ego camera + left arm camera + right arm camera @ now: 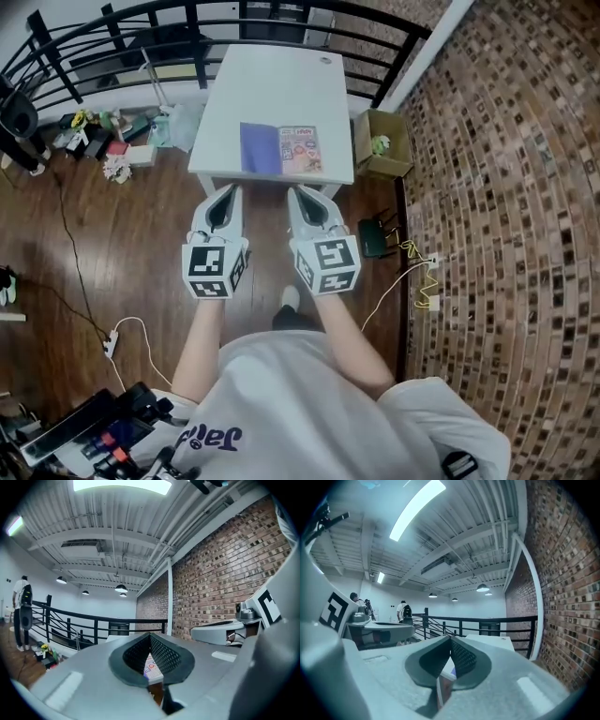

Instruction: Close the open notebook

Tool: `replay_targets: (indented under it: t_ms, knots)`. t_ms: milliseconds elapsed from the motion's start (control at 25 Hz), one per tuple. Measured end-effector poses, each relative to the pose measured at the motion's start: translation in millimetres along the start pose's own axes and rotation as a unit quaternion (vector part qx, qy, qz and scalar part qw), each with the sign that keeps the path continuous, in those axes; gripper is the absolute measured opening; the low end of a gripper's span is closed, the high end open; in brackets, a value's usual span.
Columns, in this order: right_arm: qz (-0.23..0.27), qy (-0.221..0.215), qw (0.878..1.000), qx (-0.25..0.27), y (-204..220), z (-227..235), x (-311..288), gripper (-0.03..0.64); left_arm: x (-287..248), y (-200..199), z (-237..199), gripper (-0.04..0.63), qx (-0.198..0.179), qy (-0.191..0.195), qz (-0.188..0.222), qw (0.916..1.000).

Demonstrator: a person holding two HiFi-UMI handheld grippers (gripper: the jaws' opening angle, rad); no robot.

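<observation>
One open notebook (281, 150) lies flat at the near edge of the single white table (272, 84). Two grippers hover just short of that edge. The left gripper (231, 190) and the right gripper (296, 193) each have their jaws pressed together, holding and touching nothing.

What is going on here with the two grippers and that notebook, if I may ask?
A person stands facing a white table with a gripper in each hand. The left gripper and the right gripper are both shut and empty, and both point toward the table. The notebook lies open near the table's front edge. Neither gripper touches it, so it has not yet been closed.
</observation>
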State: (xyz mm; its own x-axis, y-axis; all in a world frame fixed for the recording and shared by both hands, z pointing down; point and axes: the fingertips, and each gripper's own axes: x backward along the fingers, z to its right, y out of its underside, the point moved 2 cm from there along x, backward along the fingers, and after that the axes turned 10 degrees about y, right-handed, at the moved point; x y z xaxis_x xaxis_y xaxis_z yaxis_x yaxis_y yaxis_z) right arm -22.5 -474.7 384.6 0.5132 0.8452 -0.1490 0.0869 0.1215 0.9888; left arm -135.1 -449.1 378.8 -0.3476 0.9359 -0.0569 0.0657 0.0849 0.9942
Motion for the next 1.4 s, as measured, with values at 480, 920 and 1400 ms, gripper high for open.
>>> replay_targets:
  t_ms: [480,920,1400]
  knots:
    - [-0.017,-0.049,0.997,0.052,6.0,69.4,-91.0,-0.009,-96.1,9.9,-16.8,0.015,-0.017,-0.047,-0.026,0.9984]
    - [-0.071,-0.076,0.995,0.008,45.5,57.9,-141.2,-0.009,-111.5,83.3,-68.5,0.015,0.025,-0.057,-0.114,0.9915]
    - [-0.14,-0.026,0.989,0.042,79.5,59.9,-219.9,-0.009,-150.4,161.7,-160.7,0.015,0.069,-0.01,-0.181,0.9811]
